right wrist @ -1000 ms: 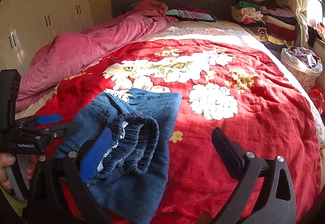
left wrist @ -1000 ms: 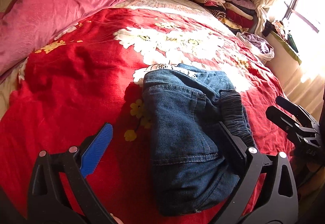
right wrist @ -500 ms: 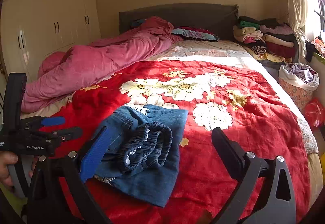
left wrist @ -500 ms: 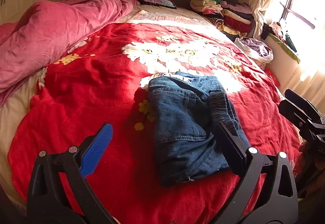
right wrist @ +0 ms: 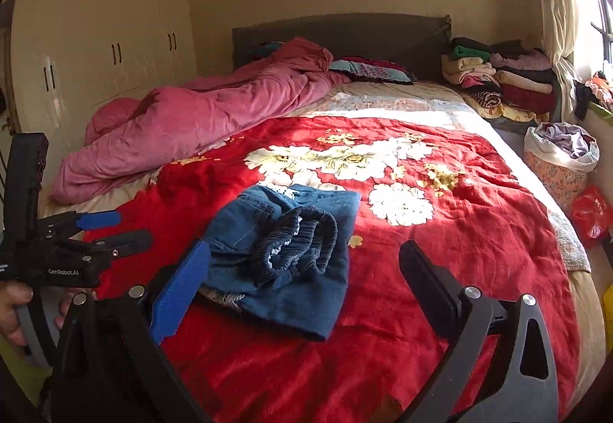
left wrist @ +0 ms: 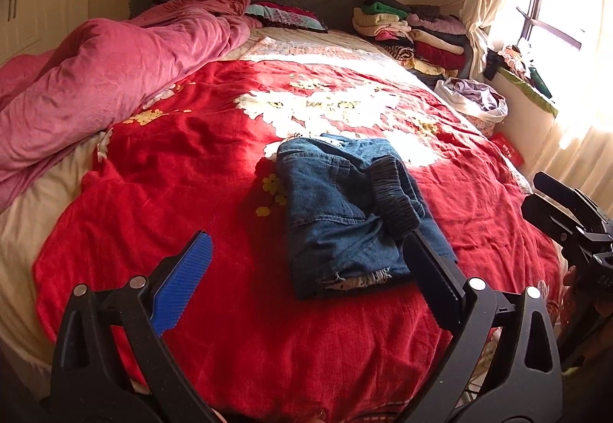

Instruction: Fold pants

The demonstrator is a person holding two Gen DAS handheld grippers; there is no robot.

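Observation:
A pair of blue denim pants [left wrist: 345,208] lies folded into a small bundle on the red flowered bedspread [left wrist: 184,170], with the dark elastic waistband [left wrist: 394,193] on top. It also shows in the right wrist view [right wrist: 283,254]. My left gripper [left wrist: 306,262] is open and empty, held back above the near edge of the bed. My right gripper [right wrist: 302,269] is open and empty, also pulled back from the pants. Each gripper shows in the other's view: the right one [left wrist: 567,208] at the right edge, the left one [right wrist: 99,231] at the left edge.
A crumpled pink duvet [left wrist: 95,78] lies along the left side of the bed. Stacked folded clothes [left wrist: 413,32] sit by the headboard at the right. A bag of laundry [right wrist: 559,154] and a red bag [right wrist: 592,210] stand on the floor by the window. Wardrobes [right wrist: 95,40] line the left wall.
Both grippers have drawn back and up from the folded pants, so the pants look smaller and farther off. The pants lie still.

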